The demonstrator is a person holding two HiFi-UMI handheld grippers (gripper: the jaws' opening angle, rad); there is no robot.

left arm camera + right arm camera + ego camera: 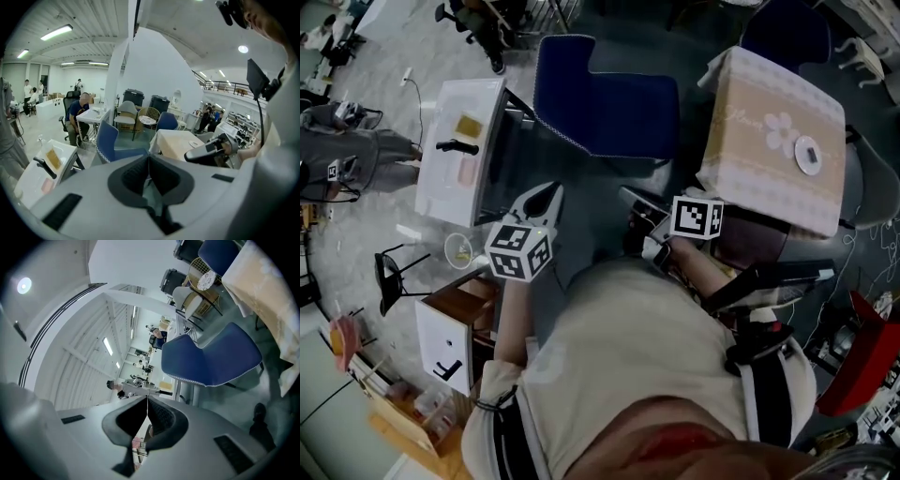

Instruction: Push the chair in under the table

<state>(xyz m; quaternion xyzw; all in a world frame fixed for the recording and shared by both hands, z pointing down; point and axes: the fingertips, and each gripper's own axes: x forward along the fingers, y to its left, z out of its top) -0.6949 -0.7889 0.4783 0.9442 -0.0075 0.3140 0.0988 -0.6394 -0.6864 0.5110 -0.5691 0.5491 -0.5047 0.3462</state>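
left gripper (pixel 149 158): its 2 jaws are pressed together and nothing is between them. In the head view it (pixel 553 189) points up the picture toward the chair, apart from it.
right gripper (pixel 146 400): its 2 jaws are closed tip to tip and it is empty. Its own view looks at the chair seat from low, and it does not touch the chair.
chair (pixel 605 94): blue, with a pale dotted trim along its edge. It stands on the floor just beside the left edge of the table. The seat is turned toward the table and the back is on the side away from it. The seat is in the open, not under the table top.
table (pixel 769 112): square, covered by a beige cloth with a white flower print. The cloth hangs down over the edges.
white disc (pixel 807 155): 1 small round thing that lies on the cloth near the right edge of the table.
second chair (pixel 787 33): also blue, at the far edge of the table, seen only in part.
white table (pixel 450 192): on the other side of the chair. It carries a black-handled tool (pixel 455 146) and a yellow pad (pixel 469 127) near its far edge.
person (pixel 637 375): wears a light shirt, with both forearms held forward.
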